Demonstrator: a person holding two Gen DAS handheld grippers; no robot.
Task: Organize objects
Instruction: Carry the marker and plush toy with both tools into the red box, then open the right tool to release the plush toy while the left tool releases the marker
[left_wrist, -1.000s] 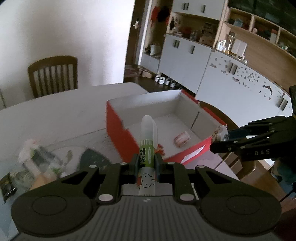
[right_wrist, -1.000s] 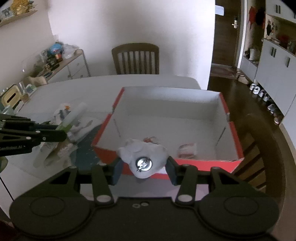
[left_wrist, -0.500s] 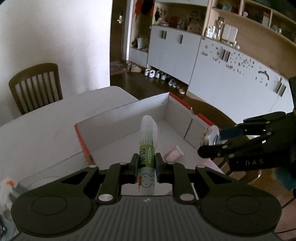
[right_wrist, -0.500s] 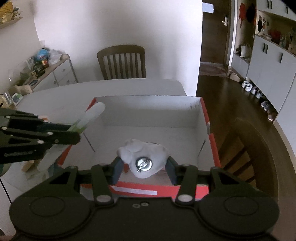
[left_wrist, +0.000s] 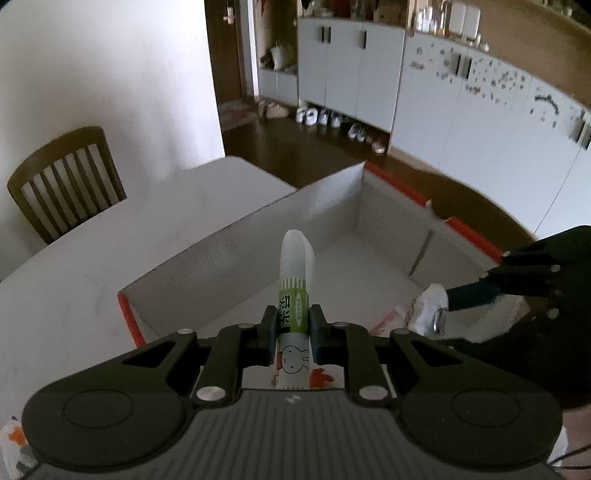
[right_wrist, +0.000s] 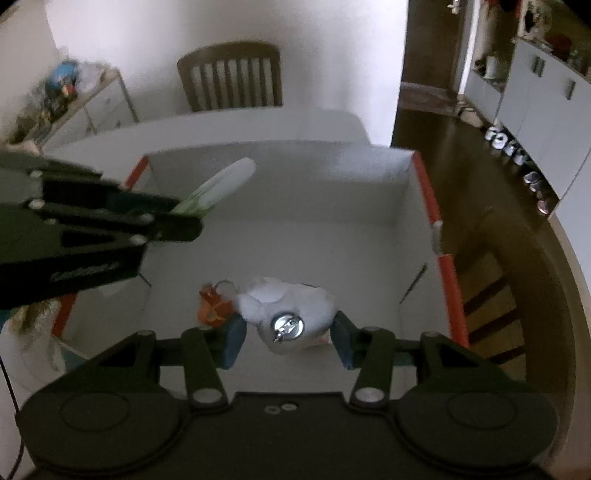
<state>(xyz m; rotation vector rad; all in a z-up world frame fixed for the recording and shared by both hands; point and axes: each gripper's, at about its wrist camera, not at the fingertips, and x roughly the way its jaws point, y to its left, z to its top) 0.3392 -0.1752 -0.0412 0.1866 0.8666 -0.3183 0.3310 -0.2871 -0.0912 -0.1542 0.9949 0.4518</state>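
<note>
A red box (left_wrist: 399, 186) (right_wrist: 428, 192) with white inner walls stands on the white table. My left gripper (left_wrist: 293, 328) is shut on a white tube with a green label (left_wrist: 293, 280), held over the box's near left part. In the right wrist view that tube (right_wrist: 221, 184) pokes out of the left gripper (right_wrist: 181, 218) above the box's left wall. My right gripper (right_wrist: 286, 339) is shut on a white plush charm with a metal clasp (right_wrist: 291, 310) (left_wrist: 430, 308), over the box's near side. An orange trinket (right_wrist: 212, 308) lies on the box floor beside it.
A wooden chair (right_wrist: 231, 79) (left_wrist: 62, 181) stands at the table's far side, and another chair (right_wrist: 495, 302) sits right of the box. White cabinets (left_wrist: 369, 70) with shoes beneath line the far wall. A cluttered sideboard (right_wrist: 70, 99) is at the far left.
Both grippers have travelled from beside the box to over its inside and lowered, each keeping its object. The loose items on the table's left have slid out of the left wrist view.
</note>
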